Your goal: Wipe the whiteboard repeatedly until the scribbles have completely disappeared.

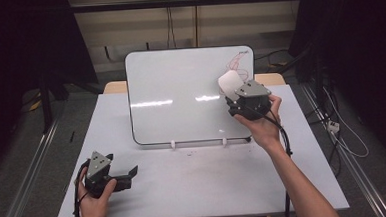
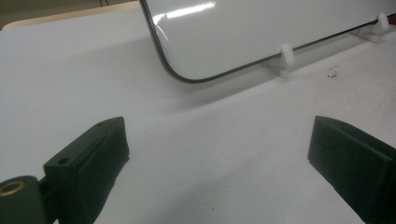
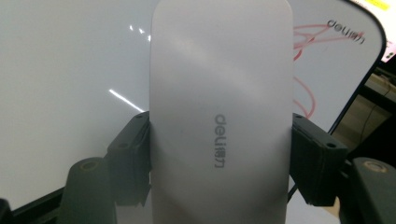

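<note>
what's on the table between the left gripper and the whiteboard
Nothing: in the left gripper view, bare white table runs from the left gripper to the whiteboard.

The white counter (image 1: 195, 183) carries a whiteboard (image 1: 180, 96) propped on two small white feet (image 1: 173, 145) toward its far side.

We see the white eraser (image 3: 219, 112) cut off by the bottom edge of the right gripper view, and it hides the middle of the whiteboard (image 3: 70, 84) behind it. In the high view the eraser covers part of the red scribble (image 1: 236, 62) near the whiteboard's top right corner, and that drawing is too small to read. The left gripper view cuts off the whiteboard at its top and right edges.
</note>
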`<state>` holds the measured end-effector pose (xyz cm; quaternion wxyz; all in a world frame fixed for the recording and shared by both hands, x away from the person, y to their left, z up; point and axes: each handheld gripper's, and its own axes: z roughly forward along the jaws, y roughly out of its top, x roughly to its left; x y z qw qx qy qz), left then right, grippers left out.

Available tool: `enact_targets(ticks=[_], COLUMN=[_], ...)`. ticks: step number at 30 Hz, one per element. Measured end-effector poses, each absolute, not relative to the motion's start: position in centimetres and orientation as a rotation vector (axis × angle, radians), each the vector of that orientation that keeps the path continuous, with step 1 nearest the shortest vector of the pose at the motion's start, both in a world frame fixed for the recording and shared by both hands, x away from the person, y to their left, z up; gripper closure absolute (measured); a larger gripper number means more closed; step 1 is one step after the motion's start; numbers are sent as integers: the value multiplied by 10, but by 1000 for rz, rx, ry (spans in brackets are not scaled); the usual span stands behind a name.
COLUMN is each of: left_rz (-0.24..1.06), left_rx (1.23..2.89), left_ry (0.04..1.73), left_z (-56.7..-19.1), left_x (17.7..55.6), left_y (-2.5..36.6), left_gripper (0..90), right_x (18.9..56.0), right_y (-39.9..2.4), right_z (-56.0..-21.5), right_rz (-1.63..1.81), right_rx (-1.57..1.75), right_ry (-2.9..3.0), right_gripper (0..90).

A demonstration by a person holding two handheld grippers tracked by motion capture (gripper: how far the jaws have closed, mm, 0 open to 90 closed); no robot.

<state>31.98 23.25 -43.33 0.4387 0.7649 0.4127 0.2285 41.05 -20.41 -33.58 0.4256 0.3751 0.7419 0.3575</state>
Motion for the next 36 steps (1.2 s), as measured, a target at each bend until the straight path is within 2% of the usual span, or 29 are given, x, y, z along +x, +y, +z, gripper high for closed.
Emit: enact_targets(ticks=[36], left_rz=[558], left_rx=[1909], left_ry=[1036], left_z=[-435], left_x=[321], left_y=[233], left_gripper=[50], right_x=[472], right_y=[-215], right_z=[-306], right_rz=[803], right_rx=[1038], right_ry=[1812], right_gripper=[312])
